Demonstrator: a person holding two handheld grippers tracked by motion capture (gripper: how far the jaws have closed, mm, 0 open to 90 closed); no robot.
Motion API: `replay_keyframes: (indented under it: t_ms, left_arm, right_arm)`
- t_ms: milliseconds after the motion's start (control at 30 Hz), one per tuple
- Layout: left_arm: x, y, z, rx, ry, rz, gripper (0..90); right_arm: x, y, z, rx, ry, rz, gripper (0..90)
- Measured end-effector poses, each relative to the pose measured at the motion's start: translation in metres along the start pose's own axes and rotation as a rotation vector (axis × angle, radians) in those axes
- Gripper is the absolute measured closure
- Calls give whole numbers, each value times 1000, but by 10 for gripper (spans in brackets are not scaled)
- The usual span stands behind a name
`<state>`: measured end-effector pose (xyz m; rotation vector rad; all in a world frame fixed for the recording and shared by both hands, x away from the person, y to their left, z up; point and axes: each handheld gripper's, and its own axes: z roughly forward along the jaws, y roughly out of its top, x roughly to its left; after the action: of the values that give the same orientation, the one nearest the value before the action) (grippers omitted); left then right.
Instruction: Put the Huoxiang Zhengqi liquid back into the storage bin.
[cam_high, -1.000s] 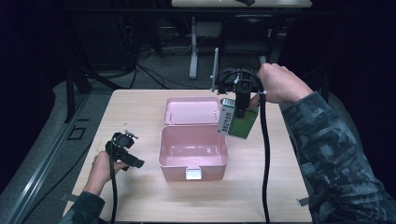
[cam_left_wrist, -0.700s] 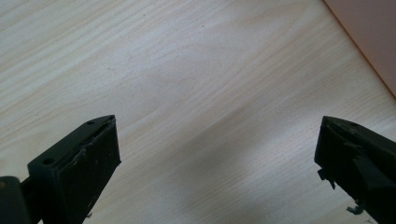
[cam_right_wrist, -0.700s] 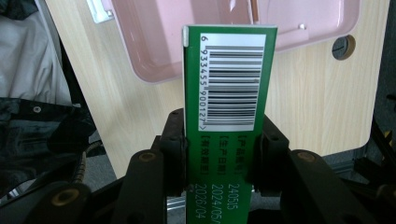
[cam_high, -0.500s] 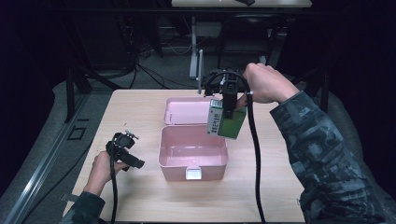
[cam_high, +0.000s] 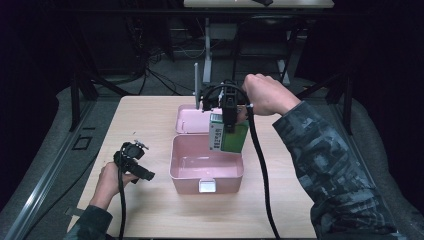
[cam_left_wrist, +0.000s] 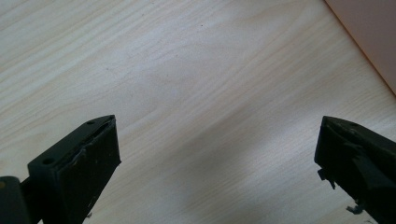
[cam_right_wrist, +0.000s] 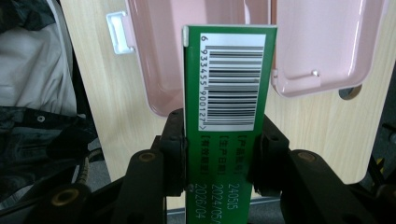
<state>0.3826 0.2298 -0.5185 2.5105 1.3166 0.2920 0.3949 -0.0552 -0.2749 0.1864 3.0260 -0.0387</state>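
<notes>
Right gripper (cam_high: 226, 131) clamps green carton (cam_high: 229, 138) above pink box (cam_high: 206, 169); lower yours straight inside before releasing; left gripper (cam_left_wrist: 217, 154) wide, idle on table (cam_left_wrist: 196, 93)

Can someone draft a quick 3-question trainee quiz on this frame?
1. True or false: the right gripper is clamped on the green carton.
2. What lies directly below the carton? A) the open pink box B) bare table C) the floor
3. Fill in: the left gripper has its jaws ____ above the wood.

Key: 1 true; 2 A; 3 open, with nothing between them.
</notes>
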Motion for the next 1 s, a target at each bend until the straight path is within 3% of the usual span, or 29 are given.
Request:
replay_keyframes:
  t_ms: [300,1000]
  left_arm:
    - [-1,0,1,0,6,3,2]
    - [-3,1,2,4,7,8,2]
  right_arm:
    - [6,10,16,7,19,-25,627]
    - [11,10,67,35,78,-26,627]
